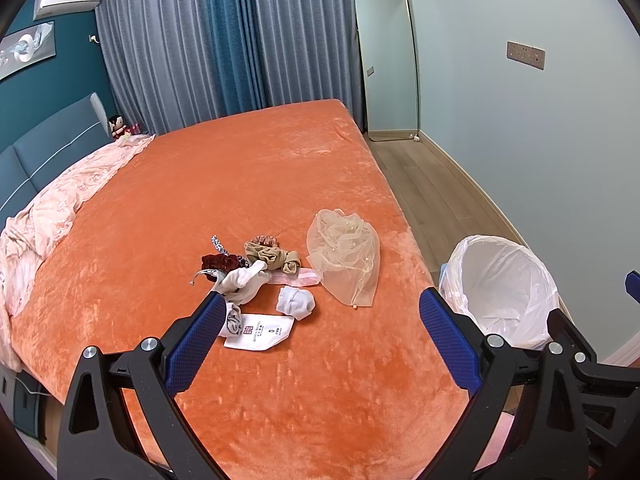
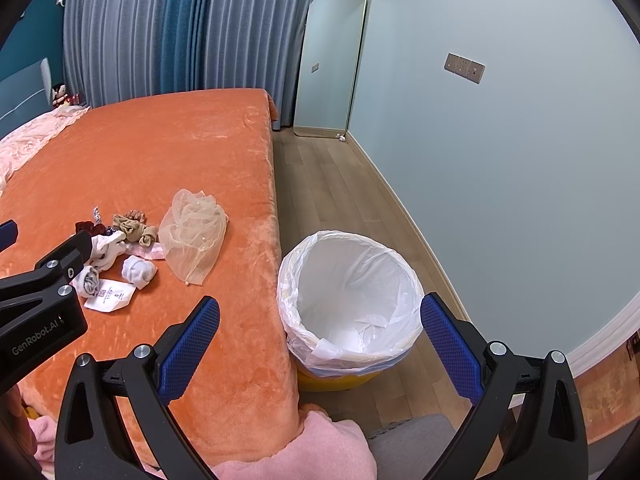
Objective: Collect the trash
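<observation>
A small pile of litter lies on the orange bed (image 1: 240, 184) near its right edge. It holds a white printed paper packet (image 1: 260, 330) (image 2: 110, 295), a balled white sock (image 1: 296, 300) (image 2: 138, 270), a beige mesh net with pearls (image 1: 346, 256) (image 2: 194, 232), a tan stocking (image 1: 272, 256), a white cloth (image 1: 244, 280) and a dark red scrunchie (image 1: 216, 262). My left gripper (image 1: 322, 300) (image 2: 44, 236) hovers open just before the pile, holding nothing. Beside the bed, my right gripper (image 2: 320, 302) is open above the white-lined trash bin (image 2: 348, 280) (image 1: 500, 280).
A crumpled pink quilt (image 1: 60, 208) covers the bed's left side by the blue headboard. A tall mirror (image 2: 332, 60) leans in the far corner beside grey-blue curtains. Wooden floor (image 2: 332, 184) runs between bed and wall. A pink cloth (image 2: 320, 444) hangs at the bed's near corner.
</observation>
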